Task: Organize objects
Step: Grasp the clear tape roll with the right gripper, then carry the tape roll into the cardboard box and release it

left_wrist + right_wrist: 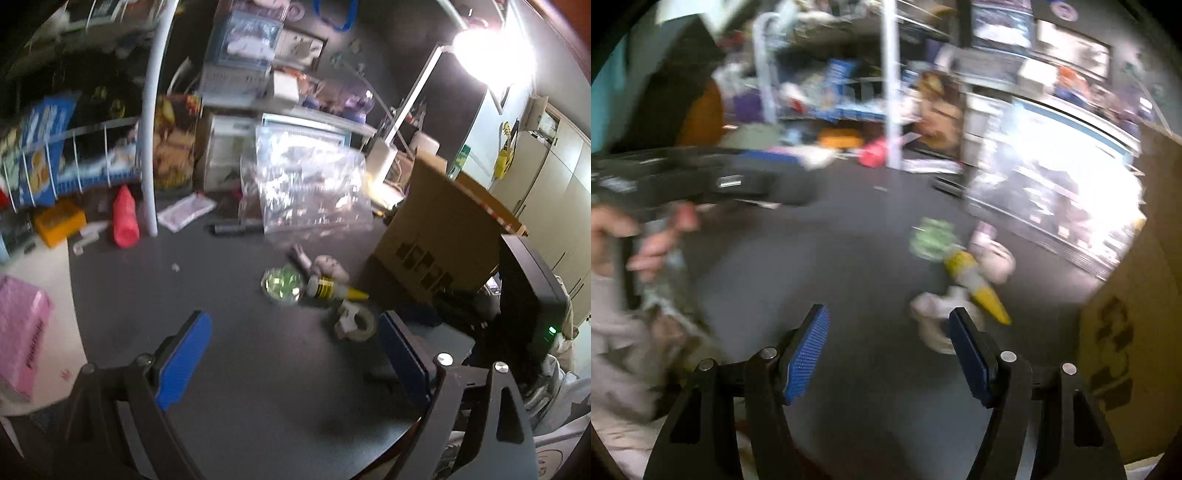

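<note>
On the dark table (221,280) lies a small heap: a yellow-tipped glue tube (332,288), a shiny green disc (282,285), a tape roll (356,322) and a small pale plush toy (330,266). My left gripper (291,332) is open and empty, short of the heap. In the blurred right wrist view the glue tube (975,288), green disc (932,240) and tape roll (936,325) lie just ahead of my right gripper (888,321), which is open and empty. A clear plastic bag (310,188) stands behind the heap.
A cardboard box (443,236) stands at the right, also in the right wrist view (1137,295). A red bottle (125,218), an orange box (59,221), a white pole (149,147) and cluttered shelves (74,155) line the back. A pink packet (22,332) lies at left.
</note>
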Demonstrator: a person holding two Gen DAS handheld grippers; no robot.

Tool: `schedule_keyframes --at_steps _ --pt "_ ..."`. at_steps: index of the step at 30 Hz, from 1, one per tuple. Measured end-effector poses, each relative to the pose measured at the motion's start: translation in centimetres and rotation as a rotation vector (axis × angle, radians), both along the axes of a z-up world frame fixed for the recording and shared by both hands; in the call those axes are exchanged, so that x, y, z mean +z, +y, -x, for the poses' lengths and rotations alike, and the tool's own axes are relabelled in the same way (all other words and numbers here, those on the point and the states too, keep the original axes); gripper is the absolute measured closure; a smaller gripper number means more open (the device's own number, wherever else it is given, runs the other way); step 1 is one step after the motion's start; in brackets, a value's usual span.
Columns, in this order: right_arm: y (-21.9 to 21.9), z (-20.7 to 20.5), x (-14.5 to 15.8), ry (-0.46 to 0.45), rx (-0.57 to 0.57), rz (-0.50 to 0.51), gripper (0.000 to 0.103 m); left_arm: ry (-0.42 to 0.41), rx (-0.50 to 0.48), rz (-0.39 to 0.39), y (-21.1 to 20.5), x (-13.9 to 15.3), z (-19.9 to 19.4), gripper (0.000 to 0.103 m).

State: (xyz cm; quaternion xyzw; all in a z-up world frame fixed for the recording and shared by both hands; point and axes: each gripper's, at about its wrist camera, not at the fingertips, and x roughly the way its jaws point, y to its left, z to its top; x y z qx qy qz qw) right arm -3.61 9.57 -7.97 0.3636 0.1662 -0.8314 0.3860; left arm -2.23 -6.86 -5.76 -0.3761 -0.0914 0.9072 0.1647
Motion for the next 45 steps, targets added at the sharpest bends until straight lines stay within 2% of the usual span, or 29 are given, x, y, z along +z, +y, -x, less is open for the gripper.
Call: schedule_keyframes --at_steps 3,8,11,12,20,28,38,45 --pt "0.6 1.2 -1.1 0.021 -0.073 -0.035 0.039 -0.029 -0.005 -0.006 0.1 -1.3 0.1 0.013" --pt "1.5 2.6 -2.4 -0.024 -0.101 -0.064 0.042 -0.053 -0.018 -0.015 0.6 -2.1 0.4 0.013" --pt "1.4 2.9 -2.4 -0.016 -0.093 -0.058 0.057 -0.062 -0.031 -0.017 1.0 -2.3 0.7 0.013" --pt "1.4 2.9 -2.4 -0.014 -0.089 -0.056 0.067 -0.065 -0.035 -0.02 1.2 -2.4 0.7 0.013" --pt "0.8 2.2 -2.2 -0.001 -0.044 -0.054 0.066 -0.091 -0.092 -0.036 2.7 -2.3 1.3 0.013" --pt "0.1 0.3 2.0 0.073 0.059 0.004 0.066 -0.095 -0.164 -0.06 4.5 -0.2 2.1 0.014" --pt "-0.1 -1.5 7.7 0.234 0.123 0.008 0.067 -0.061 -0.23 -0.071 6.2 4.9 2.9 0.053" --pt "1.3 -1.6 10.7 0.334 0.104 0.005 0.067 -0.004 -0.238 -0.027 8.2 8.6 3.9 0.064"
